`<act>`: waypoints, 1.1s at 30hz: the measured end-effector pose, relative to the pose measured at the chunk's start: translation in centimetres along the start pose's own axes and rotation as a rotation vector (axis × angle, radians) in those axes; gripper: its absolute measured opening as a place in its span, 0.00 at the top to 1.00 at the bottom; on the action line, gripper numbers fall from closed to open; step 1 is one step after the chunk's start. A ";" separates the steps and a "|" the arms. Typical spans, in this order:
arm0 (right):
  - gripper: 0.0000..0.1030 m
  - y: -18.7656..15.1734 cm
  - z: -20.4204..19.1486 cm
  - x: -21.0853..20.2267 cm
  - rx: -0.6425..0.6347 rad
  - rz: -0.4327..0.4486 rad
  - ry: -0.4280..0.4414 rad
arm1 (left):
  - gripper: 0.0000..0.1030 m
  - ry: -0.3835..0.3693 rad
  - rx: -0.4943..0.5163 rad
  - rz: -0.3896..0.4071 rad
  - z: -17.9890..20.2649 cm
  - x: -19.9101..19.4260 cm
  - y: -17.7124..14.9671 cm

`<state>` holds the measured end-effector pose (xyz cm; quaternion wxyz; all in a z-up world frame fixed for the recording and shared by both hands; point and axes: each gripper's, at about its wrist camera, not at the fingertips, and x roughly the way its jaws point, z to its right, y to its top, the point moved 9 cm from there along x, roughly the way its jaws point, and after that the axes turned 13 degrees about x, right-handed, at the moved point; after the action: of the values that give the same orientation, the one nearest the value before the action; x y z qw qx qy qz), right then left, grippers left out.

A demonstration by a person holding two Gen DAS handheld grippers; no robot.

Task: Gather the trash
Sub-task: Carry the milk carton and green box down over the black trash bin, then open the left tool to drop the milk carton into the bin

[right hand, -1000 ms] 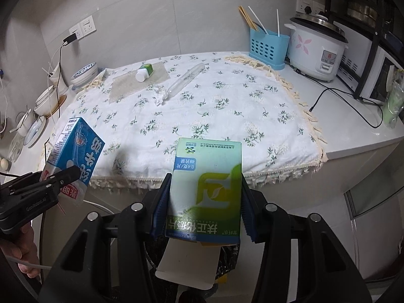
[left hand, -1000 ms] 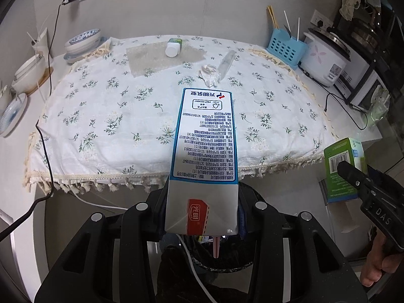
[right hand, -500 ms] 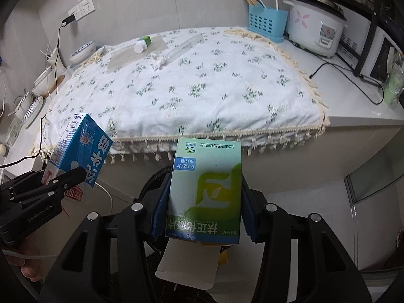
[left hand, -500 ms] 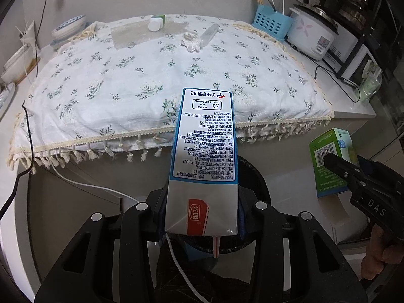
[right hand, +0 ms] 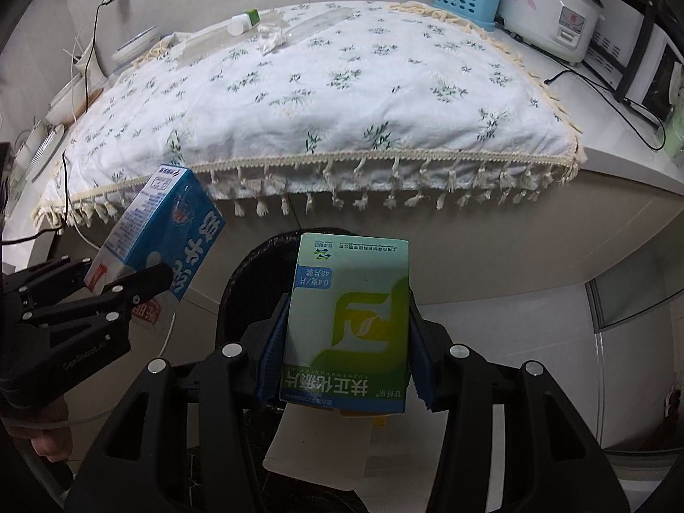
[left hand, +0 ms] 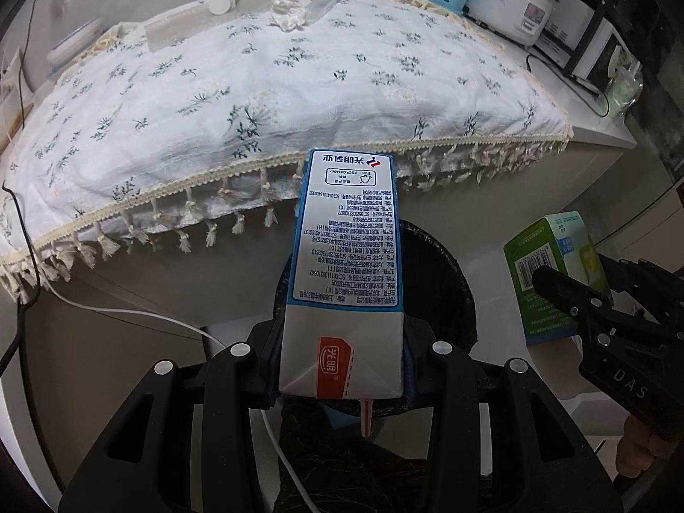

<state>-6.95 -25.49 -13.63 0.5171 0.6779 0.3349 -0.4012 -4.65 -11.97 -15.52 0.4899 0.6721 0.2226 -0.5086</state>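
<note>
A: Over the black bin [left hand: 427, 273], below the fringed edge of the tablecloth [left hand: 299, 98], what sits furthest left?

B: The left gripper [left hand: 342, 359], jaws clamped on the sides of a blue-and-white milk carton [left hand: 346, 265]. The carton points forward and juts above the bin's mouth. My guess is that it is held low and central so it falls inside when let go.

A: And beside it?

B: The right gripper [right hand: 346, 355], jaws pressed against both flanks of a green medicine box [right hand: 348, 325], whose open flap hangs underneath. Its far end also reaches over the bin rim [right hand: 256, 252], so both pieces seem lined up for dropping.

A: Why are the two held apart?

B: Likely so neither knocks the other on release. In the right wrist view the carton is tilted and well to the left of the box.

A: Anything left on the table?

B: Yes, at the far edge: a small white bottle [left hand: 222, 0], a crumpled clear wrapper [left hand: 288, 15] and a clear plastic bottle [left hand: 322, 2] lying just beside it. I'd judge those are next, so the job looks partly done.
</note>
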 end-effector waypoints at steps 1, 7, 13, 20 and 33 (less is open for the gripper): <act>0.54 -0.2 0.1 0.2 0.001 -0.002 -0.002 | 0.61 -0.002 0.004 -0.006 0.1 0.3 -0.1; 0.54 -0.8 0.8 1.1 0.012 -0.024 -0.019 | 0.61 -0.011 0.032 -0.032 1.0 2.2 -0.5; 0.54 -1.0 1.1 1.5 0.013 -0.036 -0.034 | 0.61 -0.015 0.064 -0.055 1.8 4.0 -0.4; 0.54 -0.6 1.5 2.0 0.017 -0.045 -0.044 | 0.61 -0.028 0.084 -0.075 2.2 5.3 -0.4; 0.54 0.5 1.8 2.2 0.006 -0.038 -0.060 | 0.60 -0.043 0.100 -0.090 3.3 7.0 -0.3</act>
<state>-5.81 -27.29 -15.64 0.5172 0.6606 0.3309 -0.4320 -3.73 -16.12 -21.93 0.4369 0.6741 0.2164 -0.5549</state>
